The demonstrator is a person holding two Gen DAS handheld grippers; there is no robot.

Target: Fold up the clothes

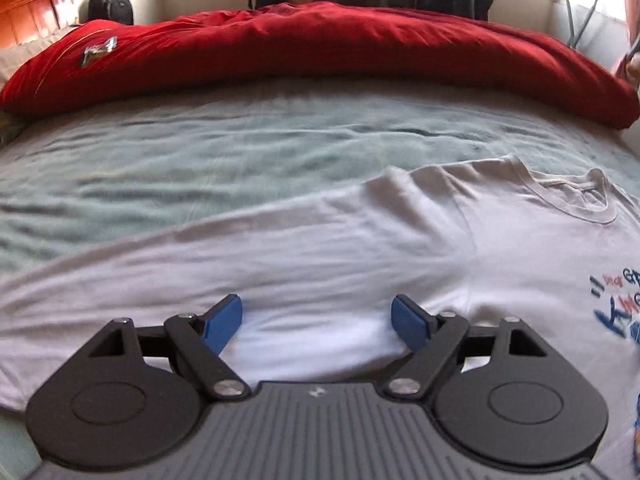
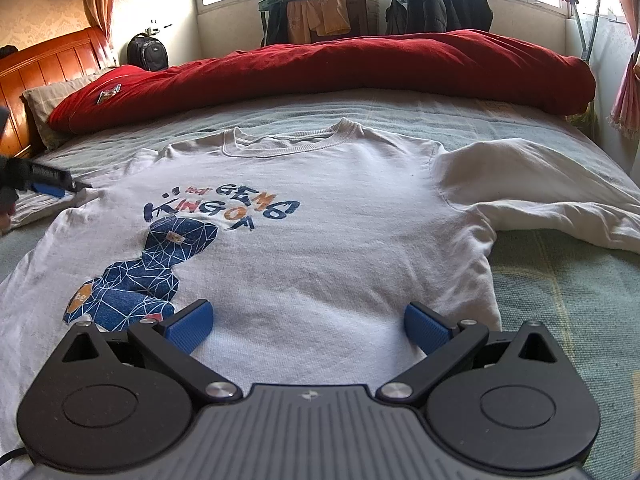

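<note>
A white long-sleeved shirt (image 2: 340, 208) with a blue and orange print lies front up and spread flat on the bed, collar (image 2: 280, 146) toward the far side. Its right sleeve (image 2: 532, 184) lies out to the right. My right gripper (image 2: 308, 314) is open just above the lower body of the shirt, with nothing pinched. My left gripper (image 1: 316, 312) is open over the shirt's left sleeve (image 1: 240, 264), its blue pads (image 1: 222, 322) apart with only flat cloth below. In the right wrist view, the left gripper (image 2: 60, 188) shows at the shirt's left edge.
A pale green sheet (image 2: 560, 292) covers the bed. A bunched red duvet (image 2: 340, 72) lies across the far side, with a small wrapper (image 2: 107, 94) on it. A wooden headboard (image 2: 48, 68) and pillow stand at left; a backpack (image 2: 147, 53) and hanging clothes (image 2: 436, 0) stand beyond.
</note>
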